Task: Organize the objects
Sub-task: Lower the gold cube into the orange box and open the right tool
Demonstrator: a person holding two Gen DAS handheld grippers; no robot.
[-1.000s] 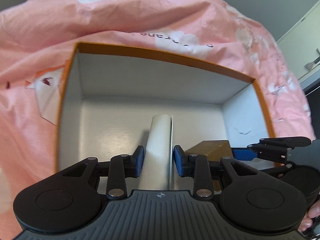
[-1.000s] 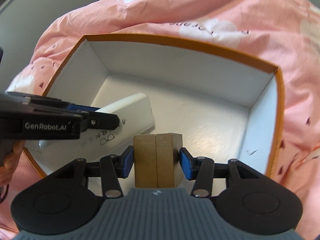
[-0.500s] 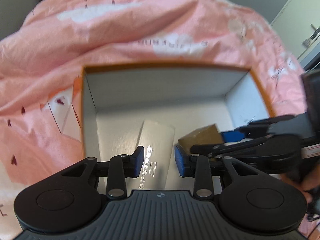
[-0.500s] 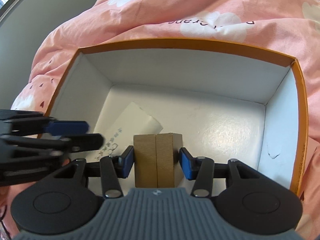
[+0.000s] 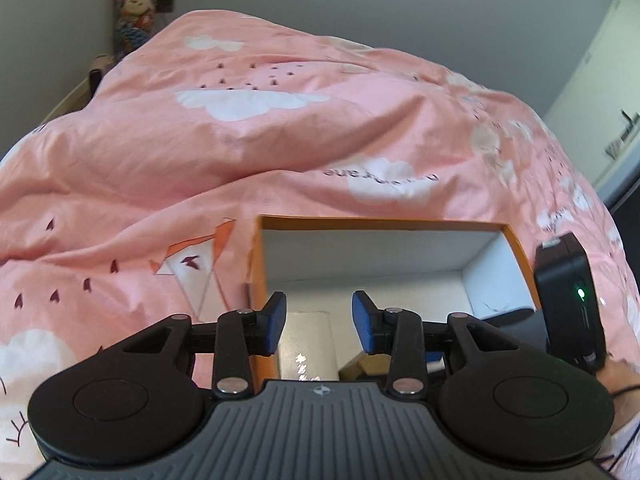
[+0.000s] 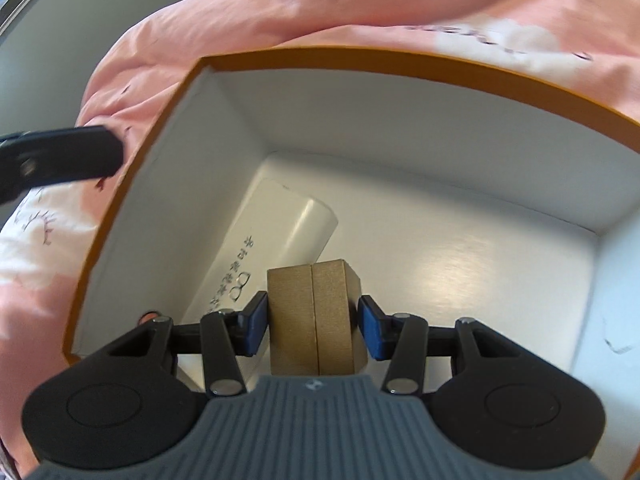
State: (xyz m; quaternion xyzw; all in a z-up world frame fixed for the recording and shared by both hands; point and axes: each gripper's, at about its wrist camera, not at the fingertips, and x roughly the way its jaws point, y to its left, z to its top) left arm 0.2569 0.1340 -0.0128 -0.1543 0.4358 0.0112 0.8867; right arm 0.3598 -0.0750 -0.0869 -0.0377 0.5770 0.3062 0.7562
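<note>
Brown box (image 6: 316, 320) sits clamped in our right hand-held gripper (image 6: 312, 322), low inside the orange carton (image 6: 360, 56), beside the white case (image 6: 256, 256); left hand-held gripper (image 5: 318, 326) is opening, empty.

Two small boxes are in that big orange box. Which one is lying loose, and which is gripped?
The white case lies loose on the orange box's floor. The brown box sits between the right tongs, gripped by their blue pads.
</note>
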